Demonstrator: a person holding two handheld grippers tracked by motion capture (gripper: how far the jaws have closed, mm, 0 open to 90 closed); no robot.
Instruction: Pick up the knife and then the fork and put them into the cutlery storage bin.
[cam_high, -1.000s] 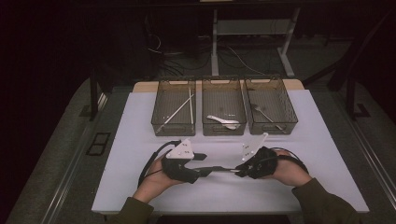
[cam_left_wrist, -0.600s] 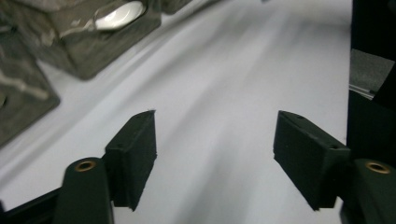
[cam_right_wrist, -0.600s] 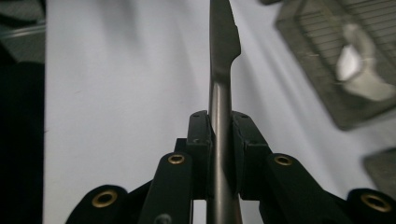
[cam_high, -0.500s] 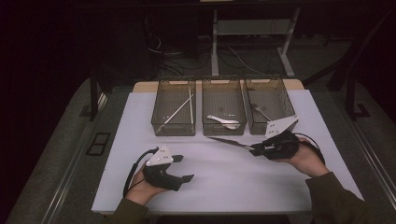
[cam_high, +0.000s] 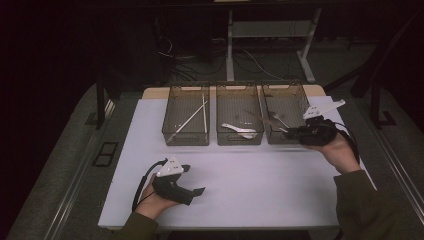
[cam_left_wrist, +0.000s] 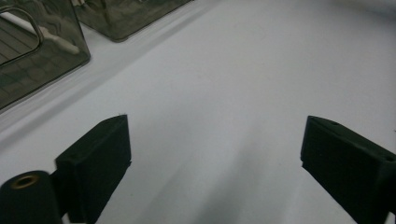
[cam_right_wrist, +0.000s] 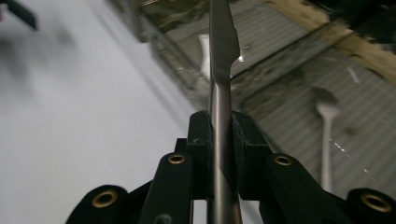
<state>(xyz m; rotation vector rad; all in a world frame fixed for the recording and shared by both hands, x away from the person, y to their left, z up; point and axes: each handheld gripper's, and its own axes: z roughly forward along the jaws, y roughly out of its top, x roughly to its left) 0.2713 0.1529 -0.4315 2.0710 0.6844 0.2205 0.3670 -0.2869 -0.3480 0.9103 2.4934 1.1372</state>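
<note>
High view: right gripper (cam_high: 291, 131) carries a knife (cam_high: 266, 120) over the right bin (cam_high: 285, 100), next lowering and releasing; left gripper view: left gripper (cam_left_wrist: 215, 154) just opened, empty above tabletop (cam_left_wrist: 233, 70); right gripper view: clamped on knife (cam_right_wrist: 221, 93).

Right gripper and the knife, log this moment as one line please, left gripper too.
right gripper: shut on metal knife | knife: over right bin | left gripper: jaws just opened, nothing between, over white table
</note>
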